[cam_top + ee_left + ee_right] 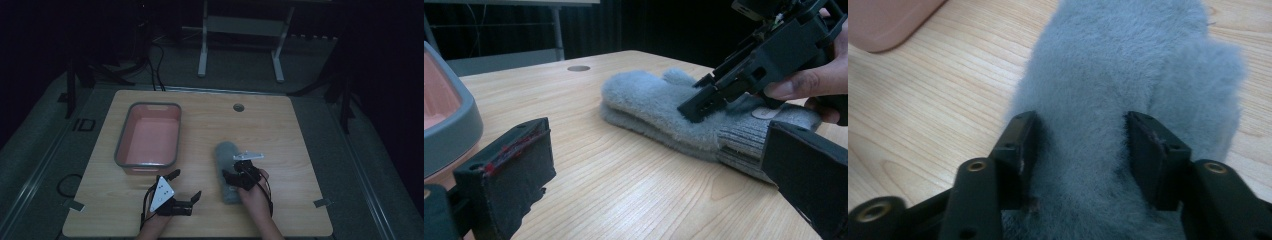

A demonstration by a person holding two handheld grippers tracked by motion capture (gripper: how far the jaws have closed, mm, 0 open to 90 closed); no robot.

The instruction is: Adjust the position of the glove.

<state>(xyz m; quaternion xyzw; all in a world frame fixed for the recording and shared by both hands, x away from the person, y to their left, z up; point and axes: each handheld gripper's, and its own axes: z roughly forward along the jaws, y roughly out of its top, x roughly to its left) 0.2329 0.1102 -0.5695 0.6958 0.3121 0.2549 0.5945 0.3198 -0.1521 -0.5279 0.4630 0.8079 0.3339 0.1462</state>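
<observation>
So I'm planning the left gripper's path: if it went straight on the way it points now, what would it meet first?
Probably the grey mitten: it lies ahead between the left gripper's open jaws, with bare table before it. The right gripper presses into it there.

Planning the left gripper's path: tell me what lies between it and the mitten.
Bare wood: in the left gripper view, only table lies between the open left gripper and the mitten.

mitten | grey, fluffy (ribbed cuff) | flat on table, right-centre
</observation>
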